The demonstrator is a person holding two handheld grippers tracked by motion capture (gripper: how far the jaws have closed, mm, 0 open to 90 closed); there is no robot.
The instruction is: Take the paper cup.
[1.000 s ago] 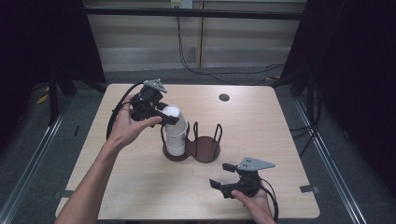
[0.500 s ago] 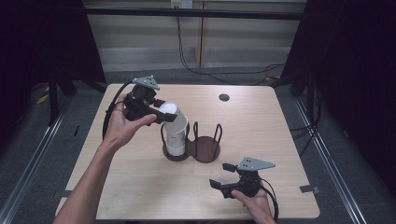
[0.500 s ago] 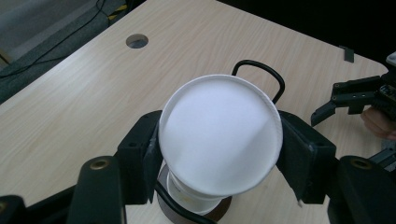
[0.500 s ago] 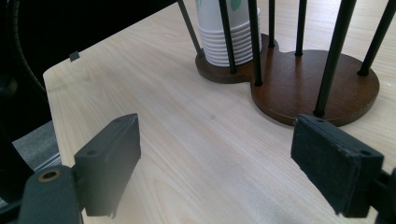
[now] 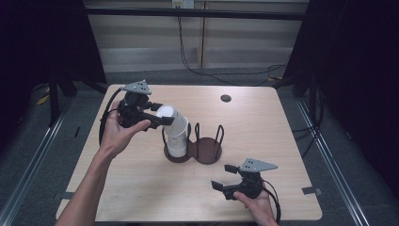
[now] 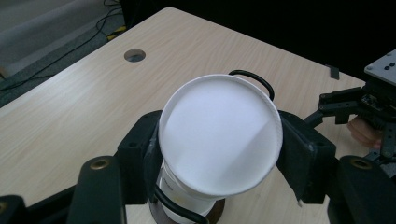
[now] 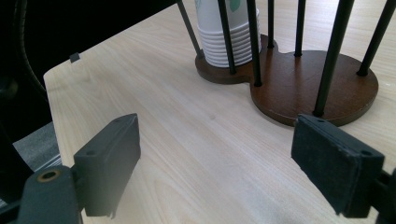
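Left gripper (image 5: pixel 162 116) is clamped on the topmost white paper cup (image 5: pixel 166 114), its two black jaws pressing the cup's sides just below the base. In the left gripper view that cup (image 6: pixel 219 135) is upside down, its flat round bottom facing the camera, with one jaw tight against each side. The held cup is tilted toward the person's left and sits at the top of a stack of white cups (image 5: pixel 177 139) that stands in the left ring of a dark brown two-ring holder (image 5: pixel 207 150); whether it has come free of the cup beneath cannot be told. Thin black wire hoops rise from the holder's base around the stack. The holder's right ring has only its bare round base.

The left hand (image 5: pixel 117 134) grips the tool from the table's left side, the forearm running down to the bottom edge of the high view.

The right gripper (image 5: pixel 225 177) rests low near the table's (image 5: pixel 282 122) front edge, held by the right hand (image 5: pixel 256 202), well apart from the holder and to its right front. Its jaws stand wide apart with nothing between them; in the right gripper view the gripper (image 7: pixel 224 163) looks across bare light wood toward the holder (image 7: pixel 299 88) and the ribbed lower rims of the cup stack (image 7: pixel 226 42).

A small round dark grommet hole (image 5: pixel 226 98) sits in the tabletop near the far edge.
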